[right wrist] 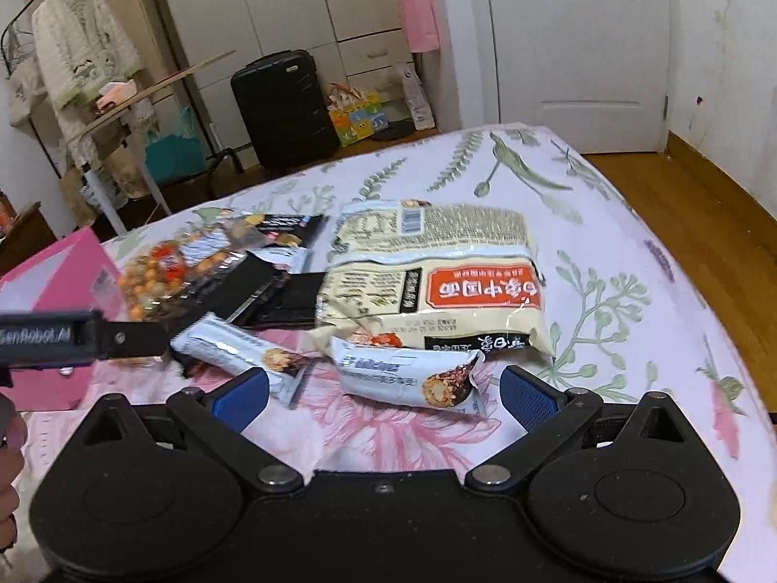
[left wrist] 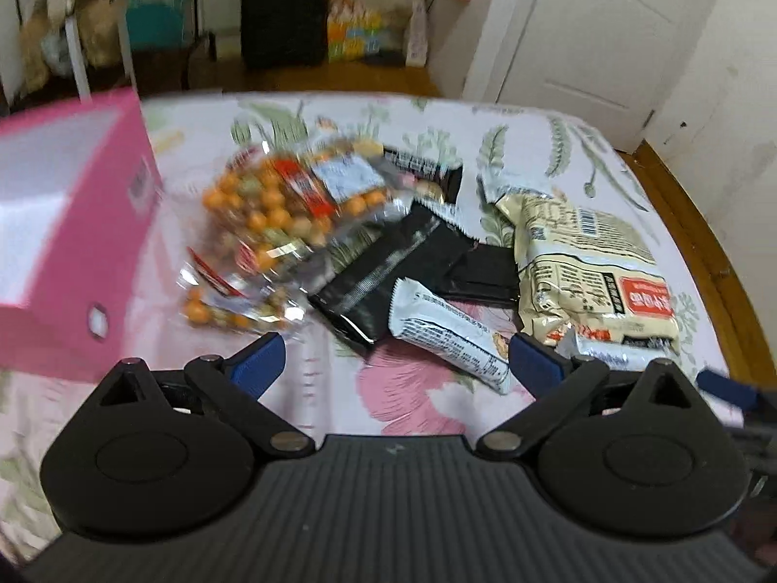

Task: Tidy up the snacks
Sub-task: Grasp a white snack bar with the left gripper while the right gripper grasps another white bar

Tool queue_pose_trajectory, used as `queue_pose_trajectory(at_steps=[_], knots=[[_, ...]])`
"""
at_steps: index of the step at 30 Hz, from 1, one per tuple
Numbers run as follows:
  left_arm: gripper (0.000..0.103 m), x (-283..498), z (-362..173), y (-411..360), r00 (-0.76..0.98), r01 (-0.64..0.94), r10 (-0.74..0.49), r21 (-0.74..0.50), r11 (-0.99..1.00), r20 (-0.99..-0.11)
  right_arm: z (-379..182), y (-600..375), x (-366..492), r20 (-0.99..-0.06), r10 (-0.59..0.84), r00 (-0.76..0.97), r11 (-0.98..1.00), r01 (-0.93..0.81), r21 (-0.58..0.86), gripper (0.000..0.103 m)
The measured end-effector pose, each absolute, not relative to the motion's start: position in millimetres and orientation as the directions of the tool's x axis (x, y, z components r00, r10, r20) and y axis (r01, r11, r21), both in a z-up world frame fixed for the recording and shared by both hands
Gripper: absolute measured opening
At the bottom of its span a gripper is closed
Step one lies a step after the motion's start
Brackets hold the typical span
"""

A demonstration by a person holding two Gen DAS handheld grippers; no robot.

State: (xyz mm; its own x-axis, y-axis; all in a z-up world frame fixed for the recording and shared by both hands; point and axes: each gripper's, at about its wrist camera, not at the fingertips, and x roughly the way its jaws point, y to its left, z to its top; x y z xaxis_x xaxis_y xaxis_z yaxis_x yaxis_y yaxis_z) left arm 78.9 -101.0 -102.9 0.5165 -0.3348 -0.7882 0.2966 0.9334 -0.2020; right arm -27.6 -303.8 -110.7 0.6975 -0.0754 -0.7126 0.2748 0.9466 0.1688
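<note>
While both sets of fingers stand spread wide with nothing between them, the snacks lie heaped on the flowered bed (right wrist: 607, 223). The left gripper (left wrist: 396, 357) hangs over a white snack bar (left wrist: 451, 335), near the black packets (left wrist: 388, 272) and the bag of orange balls (left wrist: 272, 223). The right gripper (right wrist: 383, 388) hovers above a second white bar (right wrist: 413, 374), in front of the cream noodle pack (right wrist: 437, 282). A pink box (left wrist: 73, 233) sits left.
</note>
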Motion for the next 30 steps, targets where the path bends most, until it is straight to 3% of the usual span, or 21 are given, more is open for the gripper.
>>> queue_pose_trajectory(at_steps=[6,12,16,19,23,26,28,30], knots=[[0.082,100.4,-146.2,-117.9,0.454,0.184,-0.293,-0.233,0.955,-0.842,-148.3,-304.7,-14.1,-0.718,-0.146,0.681,0.928,0.345,0.138,0.103],[0.08,103.9,-153.7,-130.5,0.476,0.122,-0.31,-0.287,0.95,-0.823,-169.0,-298.9,-4.1,-0.696,-0.159,0.7,0.925,0.352,0.142,0.103],[0.071,109.5,-159.8,-131.9,0.432,0.05,-0.331,-0.345,0.937,-0.839,-173.9,-294.0,-0.9,-0.673,-0.213,0.709,0.917,0.382,0.113,0.103],[0.057,111.8,-160.0,-131.3,0.425,0.024,-0.36,-0.388,0.922,-0.83,-175.2,-294.8,-0.8,-0.658,-0.229,0.718,0.907,0.403,0.124,0.103],[0.047,110.8,-162.3,-127.8,0.434,-0.022,-0.374,-0.424,0.905,-0.82,-177.4,-292.7,-0.6,-0.643,-0.26,0.72,0.906,0.413,0.096,0.103],[0.037,109.7,-162.2,-124.9,0.431,-0.022,-0.399,-0.452,0.892,-0.809,-178.0,-289.4,-2.6,-0.624,-0.284,0.728,0.911,0.408,0.062,0.089],[0.032,109.3,-161.6,-122.4,0.416,-0.019,-0.423,-0.472,0.881,-0.805,-175.3,-286.7,-5.1,-0.617,-0.291,0.731,0.917,0.396,0.037,0.085],[0.014,107.7,-159.8,-120.2,0.405,-0.013,-0.422,-0.466,0.885,-0.811,-172.9,-284.9,-8.2,-0.618,-0.277,0.736,0.924,0.38,0.037,0.083]])
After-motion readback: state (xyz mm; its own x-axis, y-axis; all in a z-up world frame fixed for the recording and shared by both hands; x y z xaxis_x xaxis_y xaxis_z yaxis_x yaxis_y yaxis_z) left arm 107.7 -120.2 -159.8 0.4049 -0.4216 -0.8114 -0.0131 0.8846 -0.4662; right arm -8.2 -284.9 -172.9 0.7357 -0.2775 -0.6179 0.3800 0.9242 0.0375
